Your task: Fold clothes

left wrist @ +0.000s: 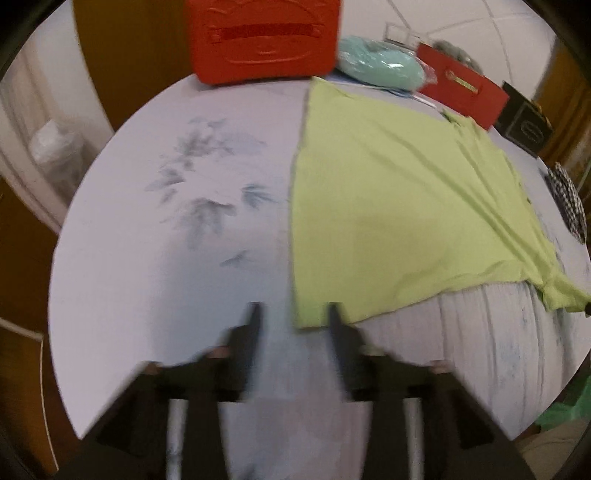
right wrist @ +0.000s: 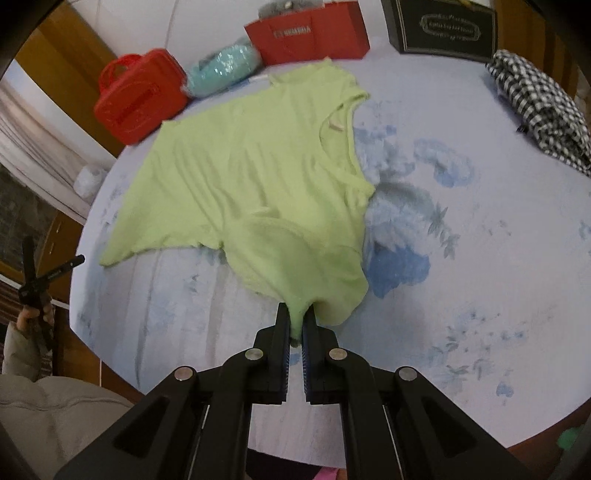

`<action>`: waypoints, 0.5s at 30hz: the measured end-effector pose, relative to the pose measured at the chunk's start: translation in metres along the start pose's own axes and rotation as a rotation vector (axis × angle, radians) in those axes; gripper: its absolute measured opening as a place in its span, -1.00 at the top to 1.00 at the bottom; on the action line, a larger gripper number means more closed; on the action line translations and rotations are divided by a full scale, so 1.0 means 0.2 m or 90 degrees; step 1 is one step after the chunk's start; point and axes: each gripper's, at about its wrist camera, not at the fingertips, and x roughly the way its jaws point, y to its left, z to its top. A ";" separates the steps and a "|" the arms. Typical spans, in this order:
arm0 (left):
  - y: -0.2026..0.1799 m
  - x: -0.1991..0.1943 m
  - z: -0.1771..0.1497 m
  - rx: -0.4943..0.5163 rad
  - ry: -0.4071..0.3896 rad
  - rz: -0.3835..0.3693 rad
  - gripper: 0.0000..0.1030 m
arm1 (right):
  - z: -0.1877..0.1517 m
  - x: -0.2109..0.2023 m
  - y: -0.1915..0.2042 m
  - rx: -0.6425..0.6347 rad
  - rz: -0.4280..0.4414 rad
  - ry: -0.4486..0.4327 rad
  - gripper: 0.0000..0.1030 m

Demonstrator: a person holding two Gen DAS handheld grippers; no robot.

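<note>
Right gripper (right wrist: pixel 296 312) is pinching the green shirt's (right wrist: pixel 255 177) sleeve, lifting it off the floral sheet (right wrist: pixel 461 258); left gripper (left wrist: pixel 293 314) is hovering unclenched at the hem. Red case (right wrist: pixel 140 103), red bag (right wrist: pixel 306 37), black box (right wrist: pixel 443 26) are lining the far edge.

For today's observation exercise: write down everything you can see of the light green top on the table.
The light green top is a thin, soft, sleeveless knit with a round neckline and a small label inside the collar. It lies mostly flat but wrinkled on the floral tablecloth, neckline towards the checked cloth. One part near the armhole is bunched and lifted, pinched by the shut right gripper. The left gripper is open at the hem corner, not gripping it.
</note>
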 end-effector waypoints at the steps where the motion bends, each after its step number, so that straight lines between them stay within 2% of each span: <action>1: -0.03 0.02 0.00 0.011 0.002 -0.005 0.02 | 0.00 0.02 -0.01 0.006 0.001 0.005 0.90; 3: -0.08 0.08 0.00 0.038 0.015 -0.008 0.00 | 0.00 0.06 -0.03 0.016 0.002 0.012 0.90; 5: -0.10 0.16 0.01 0.052 0.032 0.009 -0.01 | 0.00 0.08 -0.05 0.022 0.002 0.016 0.90; 7: -0.10 0.24 0.02 0.047 0.052 0.018 -0.01 | 0.00 0.10 -0.06 0.025 0.001 0.020 0.89; 9: -0.09 0.27 0.03 0.028 0.052 0.009 -0.07 | 0.00 0.12 -0.08 0.032 -0.001 0.025 0.84; 10: -0.09 0.27 0.03 0.022 0.051 0.005 -0.10 | 0.00 0.12 -0.09 0.037 -0.002 0.028 0.72; 11: -0.09 0.28 0.03 0.023 0.051 0.005 -0.12 | 0.00 0.13 -0.10 0.043 -0.006 0.031 0.36; 13: -0.11 0.29 0.02 0.037 0.046 0.009 -0.22 | -0.01 0.12 -0.10 0.045 -0.015 0.028 -0.01; 15: -0.11 0.29 0.02 0.037 0.039 0.011 -0.26 | -0.01 0.10 -0.10 0.041 -0.011 0.023 -0.02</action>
